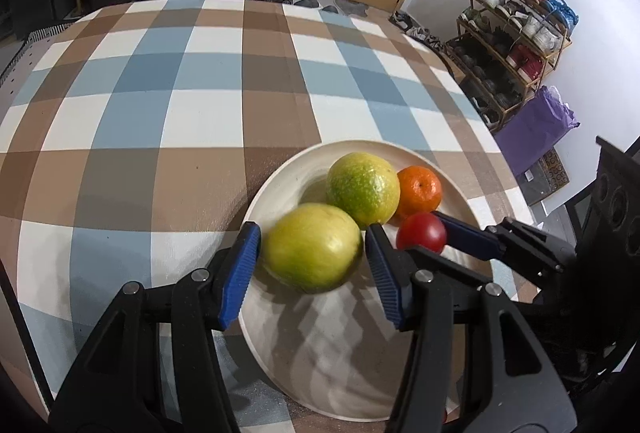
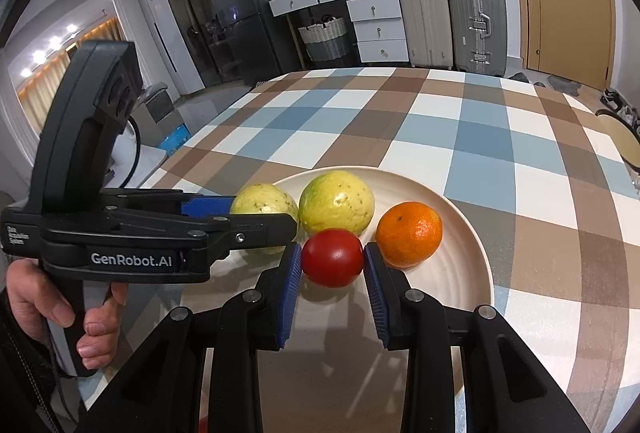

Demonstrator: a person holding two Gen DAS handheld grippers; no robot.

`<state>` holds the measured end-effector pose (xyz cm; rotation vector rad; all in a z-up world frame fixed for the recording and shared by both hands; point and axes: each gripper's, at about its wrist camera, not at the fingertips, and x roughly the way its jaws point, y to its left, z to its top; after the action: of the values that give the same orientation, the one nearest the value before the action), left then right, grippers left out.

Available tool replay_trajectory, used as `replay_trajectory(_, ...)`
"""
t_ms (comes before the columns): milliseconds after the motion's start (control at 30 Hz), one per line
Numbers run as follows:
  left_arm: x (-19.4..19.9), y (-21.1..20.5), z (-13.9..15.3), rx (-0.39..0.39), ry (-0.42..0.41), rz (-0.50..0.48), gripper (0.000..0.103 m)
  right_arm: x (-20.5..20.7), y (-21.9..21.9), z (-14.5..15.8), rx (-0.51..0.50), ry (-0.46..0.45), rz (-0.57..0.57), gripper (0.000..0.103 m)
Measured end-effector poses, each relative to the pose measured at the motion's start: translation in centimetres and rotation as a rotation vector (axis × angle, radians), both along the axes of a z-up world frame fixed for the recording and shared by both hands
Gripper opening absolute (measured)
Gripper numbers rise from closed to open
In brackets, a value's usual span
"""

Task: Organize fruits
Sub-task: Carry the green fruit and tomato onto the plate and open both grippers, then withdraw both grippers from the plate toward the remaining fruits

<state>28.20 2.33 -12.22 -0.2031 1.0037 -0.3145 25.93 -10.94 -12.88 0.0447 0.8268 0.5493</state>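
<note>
A cream plate (image 1: 280,313) (image 2: 452,273) on the checked table holds two yellow-green guavas, an orange and a red tomato. My left gripper (image 1: 312,253) has its blue pads (image 1: 244,265) around the near guava (image 1: 312,245), touching or almost touching its sides; the guava rests on the plate. The second guava (image 1: 362,189) (image 2: 336,201) sits behind it, the orange (image 1: 420,191) (image 2: 409,233) to the right. My right gripper (image 2: 332,259) has its pads (image 2: 294,285) against both sides of the tomato (image 2: 332,257) (image 1: 422,233), which sits on the plate.
The checked tablecloth (image 1: 180,113) stretches beyond the plate. The left gripper's body and the hand holding it (image 2: 120,225) stand left of the plate. Suitcases (image 2: 472,17), drawers and a shoe rack (image 1: 512,45) stand off the table.
</note>
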Motion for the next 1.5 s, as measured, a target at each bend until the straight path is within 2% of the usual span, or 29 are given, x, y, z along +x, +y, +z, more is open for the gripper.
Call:
replay_trajectory(100, -0.3, 0.2, 0.8, -0.02, -0.016, 0.002, 0.057, -0.4, -0.2, 0.4, 0.007, -0.027, -0.009, 0.037)
replay_trajectory(233, -1.1, 0.4, 2.2, -0.022, -0.05, 0.005, 0.067, -1.4, -1.1, 1.6, 0.032, -0.077, -0.033, 0.049)
replay_trajectory(667, -6.5, 0.8, 6.6, 0.016, -0.135, 0.03, 0.067, -5.5, -4.4, 5.9, 0.114, -0.147, -0.104, 0.05)
replay_trajectory(833, -9.6, 0.6, 8.5, 0.096, -0.184, 0.059, 0.067, -8.0, -5.1, 7.2, 0.133, -0.172, -0.12, 0.052)
replay_trajectory(900, -10.7, 0.6, 9.1, 0.119, -0.204, 0.071, 0.068, -8.8, -5.3, 7.5, 0.143, -0.18, -0.122, 0.055)
replay_trajectory(967, -11.9, 0.7, 9.8, 0.124, -0.222, 0.084, 0.075, -9.7, -5.5, 7.9, 0.15, -0.19, -0.13, 0.065)
replay_trajectory(1200, -16.1, 0.8, 11.3, 0.156, -0.266, 0.103, 0.079, -12.4, -5.9, 8.9, 0.169, -0.211, -0.133, 0.067)
replay_trajectory(1500, -21.1, 1.6, 11.7, 0.149, -0.281, 0.162, 0.084, -15.8, -6.1, 9.4, 0.177, -0.234, -0.124, 0.083)
